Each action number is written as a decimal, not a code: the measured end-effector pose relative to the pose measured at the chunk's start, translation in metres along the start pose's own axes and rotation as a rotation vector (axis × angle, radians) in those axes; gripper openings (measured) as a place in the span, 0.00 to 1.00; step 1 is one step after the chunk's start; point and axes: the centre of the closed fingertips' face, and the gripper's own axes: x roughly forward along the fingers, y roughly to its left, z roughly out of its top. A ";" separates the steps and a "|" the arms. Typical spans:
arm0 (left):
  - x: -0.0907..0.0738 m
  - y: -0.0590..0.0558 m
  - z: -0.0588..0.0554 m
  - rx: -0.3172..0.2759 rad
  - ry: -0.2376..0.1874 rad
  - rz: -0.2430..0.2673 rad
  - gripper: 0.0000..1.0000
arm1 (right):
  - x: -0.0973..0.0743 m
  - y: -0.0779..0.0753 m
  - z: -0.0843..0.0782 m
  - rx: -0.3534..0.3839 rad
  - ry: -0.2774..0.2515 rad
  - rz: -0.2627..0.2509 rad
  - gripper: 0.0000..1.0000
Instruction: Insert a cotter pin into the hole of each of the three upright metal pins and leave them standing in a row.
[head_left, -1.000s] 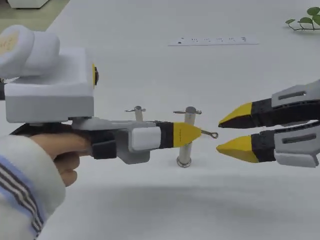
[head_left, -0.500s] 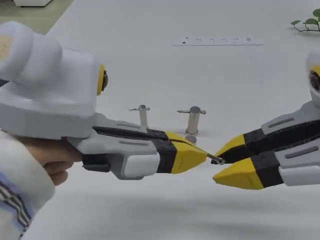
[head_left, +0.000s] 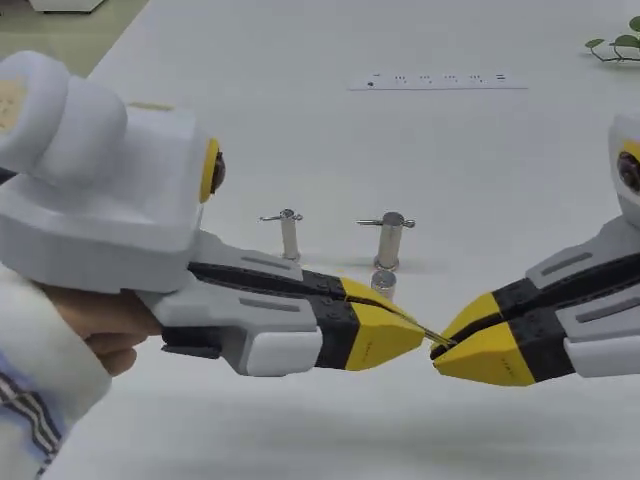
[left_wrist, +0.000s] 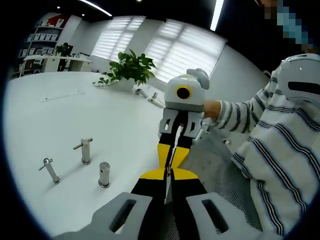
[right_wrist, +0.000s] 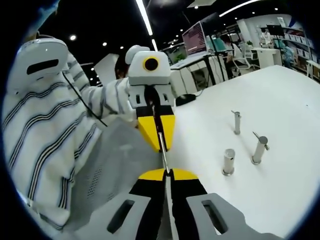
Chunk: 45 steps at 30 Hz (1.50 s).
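Three upright metal pins stand on the white table. The left pin (head_left: 289, 234) and the right pin (head_left: 389, 240) each carry a cotter pin through the top. A third, bare pin (head_left: 382, 283) stands in front of them, half hidden behind the left gripper (head_left: 420, 335). That gripper is shut on a loose cotter pin (head_left: 433, 337), whose free end is between the shut jaws of the right gripper (head_left: 441, 352). The two grippers meet tip to tip above the table, in front of the pins. The cotter pin (right_wrist: 162, 150) bridges both tips, and the bare pin (right_wrist: 228, 161) stands to the right.
A white strip with small marks (head_left: 435, 82) lies far back on the table. A potted plant (head_left: 618, 45) sits at the far right corner. A person's striped sleeve (left_wrist: 280, 150) is behind the right gripper.
The right gripper has moved left to the cotter pin's free end and shut on it. Both grippers sit lower and nearer in the view, now in front of the bare pin.
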 end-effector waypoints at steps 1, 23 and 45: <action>0.000 -0.001 -0.001 0.010 0.006 -0.006 0.01 | 0.000 0.001 0.000 -0.002 0.003 0.003 0.05; 0.004 0.005 -0.012 0.099 0.068 -0.002 0.01 | -0.007 0.003 0.005 -0.047 0.003 0.001 0.03; 0.008 0.044 -0.005 0.179 0.026 0.141 0.27 | -0.015 -0.029 0.000 -0.017 -0.076 -0.113 0.03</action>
